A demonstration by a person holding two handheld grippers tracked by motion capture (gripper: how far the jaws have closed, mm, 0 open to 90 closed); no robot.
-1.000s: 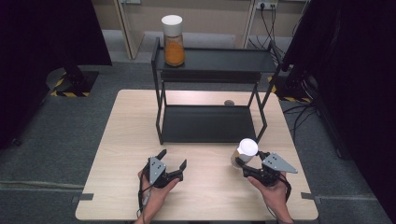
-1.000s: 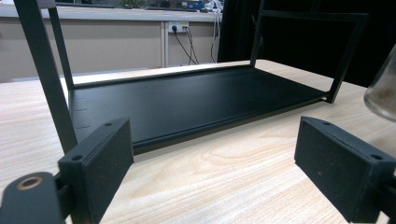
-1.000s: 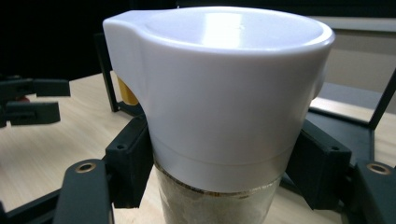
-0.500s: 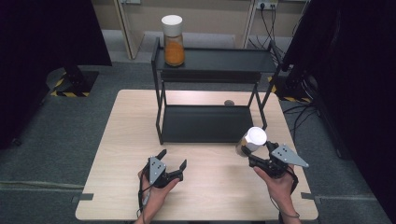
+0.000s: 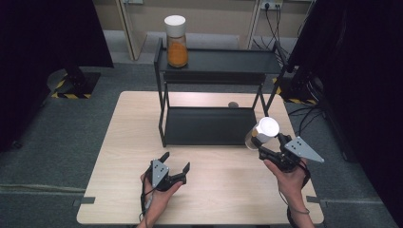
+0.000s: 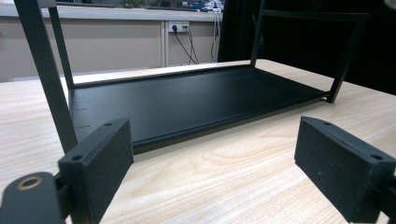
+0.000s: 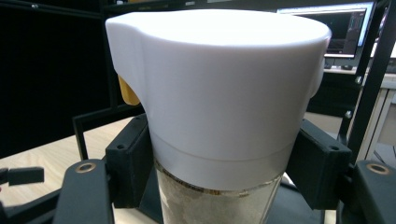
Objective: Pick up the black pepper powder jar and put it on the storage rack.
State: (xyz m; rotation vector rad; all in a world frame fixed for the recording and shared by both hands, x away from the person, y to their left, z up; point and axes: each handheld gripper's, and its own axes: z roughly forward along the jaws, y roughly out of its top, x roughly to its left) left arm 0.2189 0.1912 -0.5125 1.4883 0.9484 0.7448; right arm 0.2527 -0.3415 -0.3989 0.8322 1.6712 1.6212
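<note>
High view: the right tongs (image 5: 264,145) grip a white-lidded jar (image 5: 260,134) just below its lid, lifted by the near right corner of the black rack (image 5: 209,126). The left tongs (image 5: 175,167) rest open on the table (image 5: 123,142). The glass body looks rigid, slick and breakable; holding under the lid's shoulder seems safest.

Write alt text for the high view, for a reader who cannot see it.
The right tongs hold a white-lidded jar by a black shelf rack on a wooden table. The left tongs rest open near the front edge, and an orange-filled jar stands on top.
</note>
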